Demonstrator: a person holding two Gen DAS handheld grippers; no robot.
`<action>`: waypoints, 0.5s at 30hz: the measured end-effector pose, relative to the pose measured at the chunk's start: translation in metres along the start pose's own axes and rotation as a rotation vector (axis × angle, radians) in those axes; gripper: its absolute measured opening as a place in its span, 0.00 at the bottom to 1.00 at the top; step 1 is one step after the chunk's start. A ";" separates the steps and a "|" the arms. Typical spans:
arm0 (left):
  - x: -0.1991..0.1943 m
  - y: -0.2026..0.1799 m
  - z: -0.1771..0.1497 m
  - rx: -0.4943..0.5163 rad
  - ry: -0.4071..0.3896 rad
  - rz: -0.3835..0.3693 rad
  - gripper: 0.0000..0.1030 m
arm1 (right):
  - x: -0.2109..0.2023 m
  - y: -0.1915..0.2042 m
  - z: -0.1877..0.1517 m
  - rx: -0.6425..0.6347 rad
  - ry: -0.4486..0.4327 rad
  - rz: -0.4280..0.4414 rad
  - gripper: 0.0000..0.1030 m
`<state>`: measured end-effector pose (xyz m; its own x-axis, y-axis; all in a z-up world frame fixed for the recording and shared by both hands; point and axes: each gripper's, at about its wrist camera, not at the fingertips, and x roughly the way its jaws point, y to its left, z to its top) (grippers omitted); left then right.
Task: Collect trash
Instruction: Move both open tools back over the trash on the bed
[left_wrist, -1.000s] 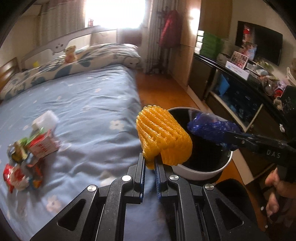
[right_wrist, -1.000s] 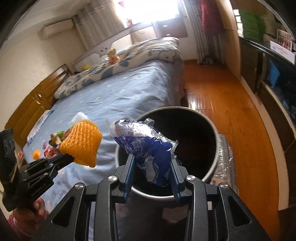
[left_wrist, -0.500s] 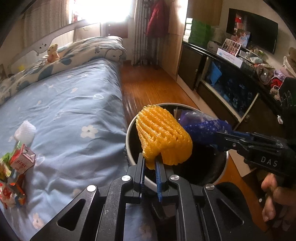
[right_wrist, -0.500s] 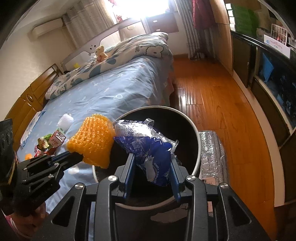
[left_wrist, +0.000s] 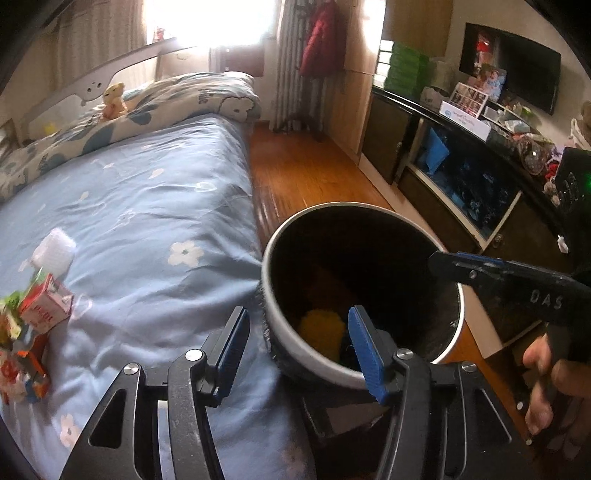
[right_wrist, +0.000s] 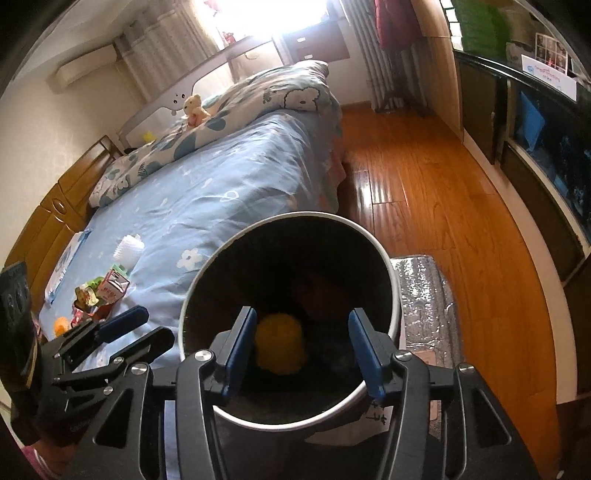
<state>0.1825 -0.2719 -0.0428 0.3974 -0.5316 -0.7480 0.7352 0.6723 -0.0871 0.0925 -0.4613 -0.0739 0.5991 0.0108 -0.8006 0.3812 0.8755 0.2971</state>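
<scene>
Both loads have just been let go: the left gripper (left_wrist: 295, 334) and right gripper (right_wrist: 301, 341) have opened and stand apart, empty, over the bin (right_wrist: 393, 280). The orange foam net (right_wrist: 280, 349) is seen inside it; the blue wrapper cannot be made out. More trash (left_wrist: 35, 317) is left on the bed (left_wrist: 155, 199), so collection is judged unfinished.

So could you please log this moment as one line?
left gripper: open, empty | right gripper: open, empty | orange foam net: in bin | bed: trash remains

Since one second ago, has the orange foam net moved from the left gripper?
Yes. The left gripper has just been opening and is empty; the orange foam net has dropped below the rim into the trash bin.
</scene>
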 end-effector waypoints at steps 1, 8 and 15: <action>-0.004 0.004 -0.005 -0.014 -0.006 0.006 0.54 | -0.001 0.004 -0.001 -0.001 -0.008 0.003 0.59; -0.035 0.041 -0.041 -0.124 -0.020 0.100 0.57 | -0.006 0.041 -0.004 -0.045 -0.043 0.065 0.73; -0.072 0.068 -0.074 -0.220 -0.032 0.208 0.57 | 0.004 0.097 -0.018 -0.129 -0.023 0.153 0.80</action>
<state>0.1636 -0.1501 -0.0437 0.5470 -0.3841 -0.7438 0.5010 0.8621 -0.0768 0.1191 -0.3682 -0.0576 0.6594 0.1389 -0.7388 0.1919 0.9191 0.3441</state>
